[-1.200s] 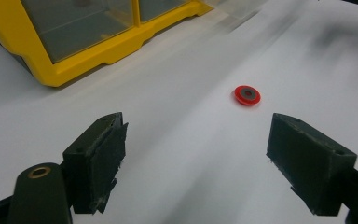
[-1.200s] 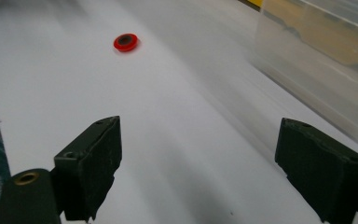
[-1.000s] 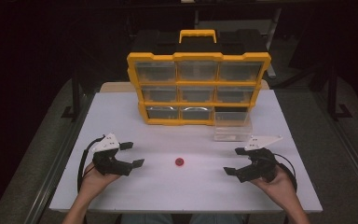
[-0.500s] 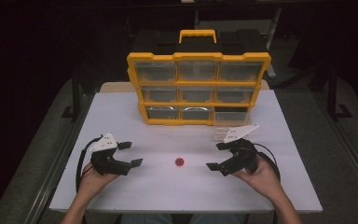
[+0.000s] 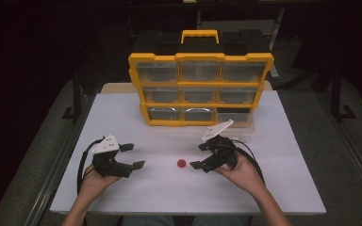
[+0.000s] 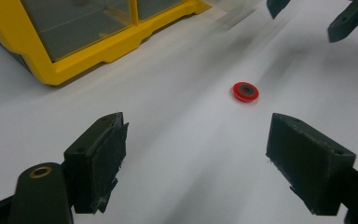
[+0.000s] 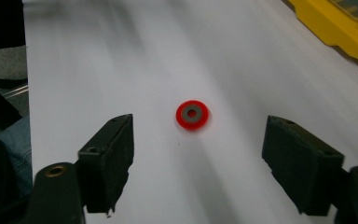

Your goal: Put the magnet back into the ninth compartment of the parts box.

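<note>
A small red disc with a grey centre lies flat on the white table. My right gripper is just to its right, open, jaws pointing at it; in the right gripper view the red disc lies a little ahead of the gap between the jaws of the right gripper. My left gripper rests at the left of the table, open and empty. In the left gripper view the red disc sits ahead and to the right of the left gripper, with the right gripper's fingertips beyond.
A yellow organiser case with clear drawers and a yellow handle stands upright at the back of the table. A clear drawer sticks out at its lower right. Dark floor surrounds the table.
My right gripper has moved left and forward, from the table's right side to just beside the red disc. The left gripper has stayed where it was.
</note>
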The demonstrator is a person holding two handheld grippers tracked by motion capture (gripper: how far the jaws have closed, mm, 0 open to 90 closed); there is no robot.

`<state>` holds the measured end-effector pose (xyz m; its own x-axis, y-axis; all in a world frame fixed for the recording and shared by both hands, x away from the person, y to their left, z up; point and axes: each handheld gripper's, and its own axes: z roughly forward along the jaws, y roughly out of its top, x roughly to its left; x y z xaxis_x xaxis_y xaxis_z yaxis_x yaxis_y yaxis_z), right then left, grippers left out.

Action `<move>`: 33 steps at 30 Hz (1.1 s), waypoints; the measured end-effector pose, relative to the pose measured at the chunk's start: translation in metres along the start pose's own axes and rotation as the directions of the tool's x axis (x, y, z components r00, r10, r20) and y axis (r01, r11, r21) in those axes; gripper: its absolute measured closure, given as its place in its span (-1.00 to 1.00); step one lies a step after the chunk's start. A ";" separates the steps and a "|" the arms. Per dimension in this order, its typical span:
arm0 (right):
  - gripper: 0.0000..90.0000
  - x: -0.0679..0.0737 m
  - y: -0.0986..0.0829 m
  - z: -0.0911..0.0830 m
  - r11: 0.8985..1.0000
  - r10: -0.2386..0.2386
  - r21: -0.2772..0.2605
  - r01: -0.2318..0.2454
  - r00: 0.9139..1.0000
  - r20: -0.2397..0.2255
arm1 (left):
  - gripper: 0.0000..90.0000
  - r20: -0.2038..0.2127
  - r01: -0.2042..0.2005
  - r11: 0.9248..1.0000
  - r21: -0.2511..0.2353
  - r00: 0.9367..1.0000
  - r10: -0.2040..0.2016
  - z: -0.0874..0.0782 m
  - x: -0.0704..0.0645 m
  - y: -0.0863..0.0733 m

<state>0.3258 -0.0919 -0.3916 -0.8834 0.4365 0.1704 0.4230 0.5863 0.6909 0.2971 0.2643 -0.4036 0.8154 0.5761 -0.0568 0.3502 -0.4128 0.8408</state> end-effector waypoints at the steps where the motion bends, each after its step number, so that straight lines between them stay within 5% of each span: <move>1: -0.39 -0.001 0.001 0.003 1.000 0.000 0.006 0.000 1.000 -0.007 | -0.56 0.001 0.001 1.000 0.001 1.000 -0.001 0.000 0.000 0.000; 19: 0.05 -0.004 0.021 0.064 0.981 -0.121 0.149 0.125 0.992 -0.036 | -0.56 0.012 0.011 1.000 -0.009 1.000 -0.010 0.000 0.000 0.000; 33: 0.27 -0.004 0.019 0.078 0.972 -0.138 0.187 0.139 0.990 -0.019 | -0.56 0.022 0.017 1.000 -0.014 1.000 -0.017 0.000 0.000 0.000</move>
<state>0.3527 -0.0295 -0.4338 -0.9369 0.3385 0.0870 0.3264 0.7584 0.5641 0.2976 0.2643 -0.4039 0.8192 0.5675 -0.0827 0.3578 -0.3931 0.8471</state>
